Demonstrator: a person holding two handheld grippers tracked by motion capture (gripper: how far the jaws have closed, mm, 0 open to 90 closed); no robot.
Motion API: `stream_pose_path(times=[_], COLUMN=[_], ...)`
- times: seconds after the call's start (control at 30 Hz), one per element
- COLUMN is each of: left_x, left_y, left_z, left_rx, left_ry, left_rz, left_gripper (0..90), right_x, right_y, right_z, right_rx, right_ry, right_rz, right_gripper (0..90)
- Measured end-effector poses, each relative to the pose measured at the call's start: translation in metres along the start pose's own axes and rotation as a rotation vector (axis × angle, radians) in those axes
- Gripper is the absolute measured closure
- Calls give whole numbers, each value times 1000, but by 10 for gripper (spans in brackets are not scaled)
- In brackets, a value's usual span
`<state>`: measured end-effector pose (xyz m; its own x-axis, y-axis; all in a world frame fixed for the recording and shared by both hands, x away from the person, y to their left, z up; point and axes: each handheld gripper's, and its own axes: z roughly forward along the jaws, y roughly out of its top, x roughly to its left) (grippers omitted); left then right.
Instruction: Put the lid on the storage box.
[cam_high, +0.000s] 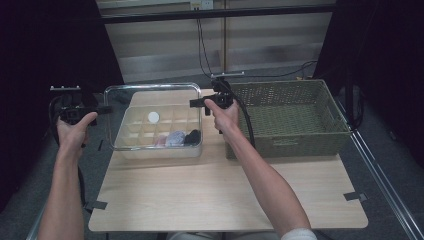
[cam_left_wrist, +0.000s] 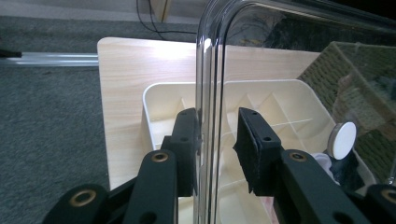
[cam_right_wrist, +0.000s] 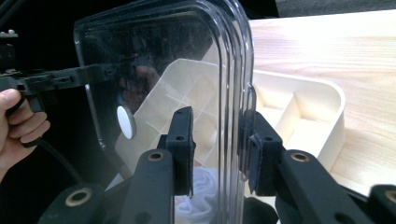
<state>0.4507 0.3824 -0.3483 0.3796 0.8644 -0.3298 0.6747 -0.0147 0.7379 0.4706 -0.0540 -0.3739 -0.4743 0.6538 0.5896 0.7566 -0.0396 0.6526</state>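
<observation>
High view shows the clear lid (cam_high: 150, 90) held over the divided box (cam_high: 161, 131) near the table's (cam_high: 200, 195) far edge, left gripper (cam_high: 102, 109) and right gripper (cam_high: 196, 103) each partly closed on its rim, so both hands should move together and keep it level.

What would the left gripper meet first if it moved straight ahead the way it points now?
The clear lid: its edge already stands between the left gripper jaws, so the rim would slide deeper between them. Beyond it, probably the right gripper across the lid; depth is unclear.
</observation>
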Motion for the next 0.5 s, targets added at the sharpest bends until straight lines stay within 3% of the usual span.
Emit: stream_pose_path(times=[0.5], left_x=[5], left_y=[3], left_z=[11], left_rx=[8], left_ry=[0], left_rz=[0], left_gripper=[683], right_x=[-6], right_y=[2], right_z=[8], right_rx=[13], right_ry=[-21], right_rz=[-9], right_gripper=[658])
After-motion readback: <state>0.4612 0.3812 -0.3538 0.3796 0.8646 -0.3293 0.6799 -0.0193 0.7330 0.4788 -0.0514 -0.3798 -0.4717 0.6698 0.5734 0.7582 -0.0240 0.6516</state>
